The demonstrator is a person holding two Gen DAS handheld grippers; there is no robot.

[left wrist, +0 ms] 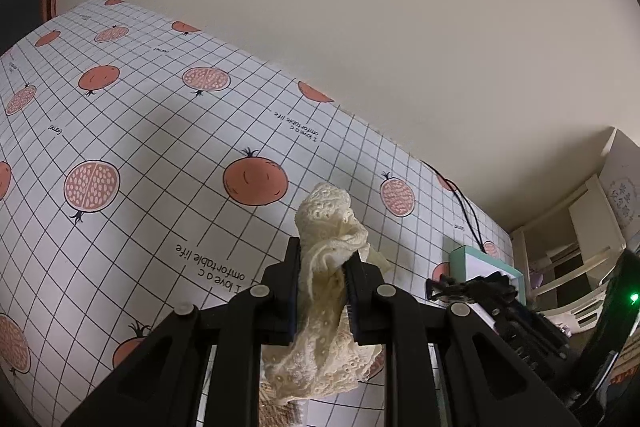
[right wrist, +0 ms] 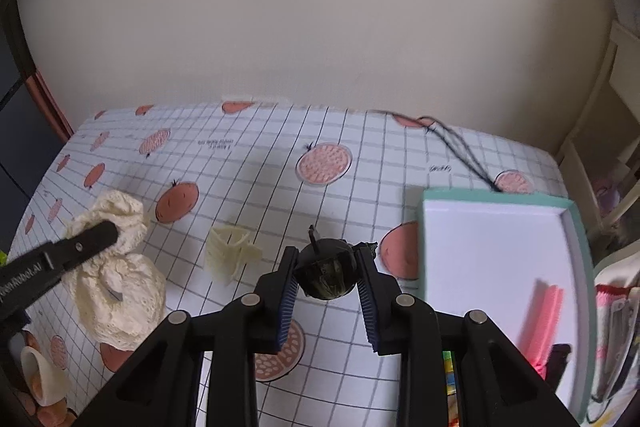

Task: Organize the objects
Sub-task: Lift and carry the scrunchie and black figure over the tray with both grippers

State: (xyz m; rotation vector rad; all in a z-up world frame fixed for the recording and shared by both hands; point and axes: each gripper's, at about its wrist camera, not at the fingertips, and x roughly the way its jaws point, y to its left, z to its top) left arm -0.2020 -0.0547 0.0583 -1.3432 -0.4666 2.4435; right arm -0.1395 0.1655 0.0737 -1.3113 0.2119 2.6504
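In the left wrist view my left gripper (left wrist: 324,251) is shut on a cream lace scrunchie (left wrist: 326,307), held up above the pomegranate-print tablecloth (left wrist: 160,155). The right wrist view shows the same scrunchie (right wrist: 120,295) at the left, hanging from my left gripper (right wrist: 106,231). My right gripper (right wrist: 327,251) is shut on a round black hair accessory (right wrist: 326,273), its pads against both sides. A cream claw clip (right wrist: 230,253) lies on the cloth between the two grippers. At the right stands a teal box (right wrist: 580,227) with a white inside, holding a pink comb-like piece (right wrist: 544,315).
A black cord (right wrist: 460,151) runs from the box's far edge to the wall. A beige rounded object (right wrist: 42,375) lies at the near left corner. White shelving (right wrist: 612,147) stands right of the table. The plain wall closes the far side.
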